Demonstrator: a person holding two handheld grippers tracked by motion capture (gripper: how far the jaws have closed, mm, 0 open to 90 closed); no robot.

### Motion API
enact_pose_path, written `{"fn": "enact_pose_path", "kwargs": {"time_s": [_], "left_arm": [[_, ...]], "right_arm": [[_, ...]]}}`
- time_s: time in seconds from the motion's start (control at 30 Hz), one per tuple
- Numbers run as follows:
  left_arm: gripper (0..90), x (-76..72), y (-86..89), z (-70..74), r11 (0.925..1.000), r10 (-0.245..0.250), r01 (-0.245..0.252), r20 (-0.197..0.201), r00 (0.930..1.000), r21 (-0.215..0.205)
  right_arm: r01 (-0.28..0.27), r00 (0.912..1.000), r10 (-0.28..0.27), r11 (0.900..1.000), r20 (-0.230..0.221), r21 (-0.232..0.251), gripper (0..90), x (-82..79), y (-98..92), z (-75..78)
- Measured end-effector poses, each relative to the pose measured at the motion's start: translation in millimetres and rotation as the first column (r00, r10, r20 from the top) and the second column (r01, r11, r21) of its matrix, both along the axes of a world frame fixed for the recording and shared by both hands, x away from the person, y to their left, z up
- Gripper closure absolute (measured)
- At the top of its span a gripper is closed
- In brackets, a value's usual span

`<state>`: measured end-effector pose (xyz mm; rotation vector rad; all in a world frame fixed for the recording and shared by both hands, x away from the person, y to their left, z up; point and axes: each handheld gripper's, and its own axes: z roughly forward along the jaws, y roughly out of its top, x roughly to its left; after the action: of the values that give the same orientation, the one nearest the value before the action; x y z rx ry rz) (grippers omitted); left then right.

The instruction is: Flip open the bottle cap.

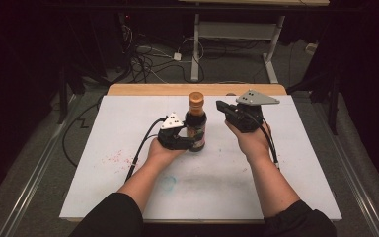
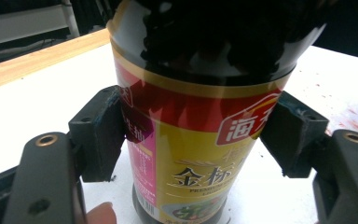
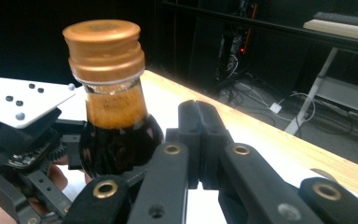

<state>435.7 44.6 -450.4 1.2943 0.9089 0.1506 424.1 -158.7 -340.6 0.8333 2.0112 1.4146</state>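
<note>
A dark sauce bottle (image 1: 196, 123) with a gold screw cap (image 3: 103, 50) and a red and yellow label (image 2: 193, 140) stands upright on the white table top (image 1: 128, 128). My left gripper (image 1: 193, 141) is shut on the bottle's lower body, its pads (image 2: 98, 133) pressed against both sides of the label. My right gripper (image 1: 220, 105) hovers to the right of the bottle's neck, a little apart from it, with its jaws closed together and nothing between its fingers (image 3: 199, 135).
Red specks (image 1: 114, 159) and a faint blue ring (image 1: 168, 182) mark the white top. A wooden edge (image 1: 143, 89) runs along the table's far side. Beyond it are cables on the floor (image 1: 148, 57) and a desk frame (image 1: 237, 39).
</note>
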Motion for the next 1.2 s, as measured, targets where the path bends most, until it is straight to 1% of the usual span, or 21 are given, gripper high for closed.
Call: {"fn": "enact_pose_path", "kwargs": {"time_s": [0.03,0.17,0.23,0.47,0.7,0.93,1.03,1.2], "left_arm": [[27.4,0.1,-0.1,0.1,1.0,0.001,-0.001,-0.002,1.0,-0.002],[27.5,0.1,-0.1,-0.1,1.0,0.001,-0.001,0.0,1.0,0.001],[27.4,0.5,0.2,0.5,1.0,-0.001,0.001,-0.005,1.0,0.005],[27.5,0.3,-0.5,0.5,1.0,0.002,-0.002,-0.002,1.0,0.009],[27.7,0.0,-0.4,0.4,0.9999,0.0,-0.001,0.005,1.0,0.016],[27.8,0.1,-0.4,0.4,0.9999,0.0,0.0,0.004,1.0,0.015],[27.8,0.1,-1.1,0.6,0.9999,0.0,0.0,0.005,1.0,0.014],[27.8,0.2,-1.0,0.6,0.9999,0.001,-0.001,0.004,1.0,0.012]], "right_arm": [[-0.007,1.0,0.007,1.0,0.007,-0.001,90.0,0.3,-0.2,1.2],[-0.012,0.9999,0.012,1.0,0.008,-0.001,90.0,1.5,1.6,4.7],[-0.02,0.9998,0.02,1.0,0.01,-0.005,90.0,2.0,4.0,5.9],[-0.053,0.9983,0.054,0.998,0.024,-0.044,90.0,2.0,15.0,10.6],[-0.073,0.9956,0.077,0.995,0.053,-0.07,90.0,-0.5,20.4,17.0],[-0.088,0.9942,0.092,0.993,0.055,-0.081,90.0,-0.9,25.1,20.1],[-0.094,0.9931,0.099,0.992,0.062,-0.085,90.0,-2.0,26.5,21.9],[-0.092,0.9928,0.099,0.991,0.068,-0.1,90.0,-3.4,28.4,22.5]]}}
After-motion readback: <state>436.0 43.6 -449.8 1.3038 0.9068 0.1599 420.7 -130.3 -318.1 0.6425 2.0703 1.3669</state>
